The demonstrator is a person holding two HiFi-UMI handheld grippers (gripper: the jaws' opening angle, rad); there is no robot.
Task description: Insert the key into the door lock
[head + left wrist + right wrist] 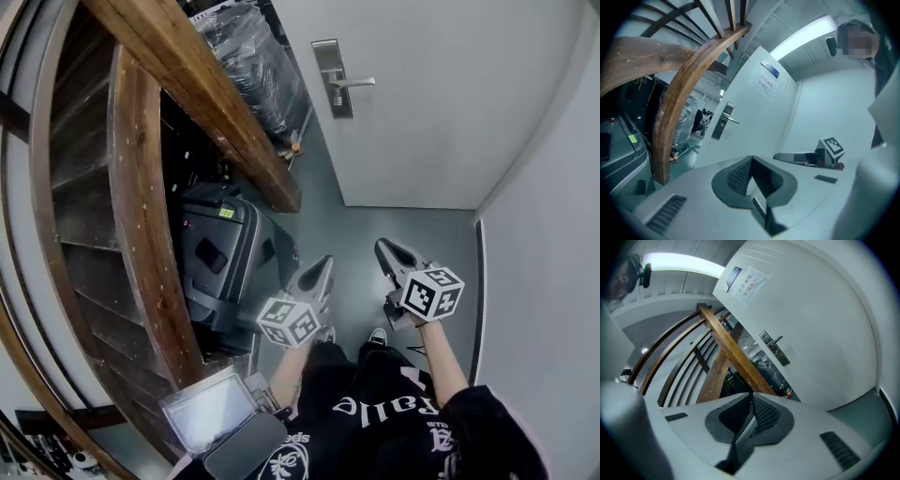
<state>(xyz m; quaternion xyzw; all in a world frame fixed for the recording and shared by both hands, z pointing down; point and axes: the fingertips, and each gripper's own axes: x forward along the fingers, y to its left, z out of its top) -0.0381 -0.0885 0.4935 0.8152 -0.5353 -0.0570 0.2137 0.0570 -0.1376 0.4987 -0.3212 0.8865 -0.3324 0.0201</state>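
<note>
Head view: the lock (332, 80) on the door (441, 112) sits at 12 o'clock, well apart from the left gripper (324, 262) and right gripper (383, 247).

Left gripper view: jaws clenched together, lock (721, 123) at 11 o'clock from the tips.

Right gripper view: jaws clenched together, lock (776, 348) at 1 o'clock. The key cannot be made out.

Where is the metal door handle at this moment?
In the head view, the silver lever handle sits top centre on the white door, right of the wooden stair beam.
</note>
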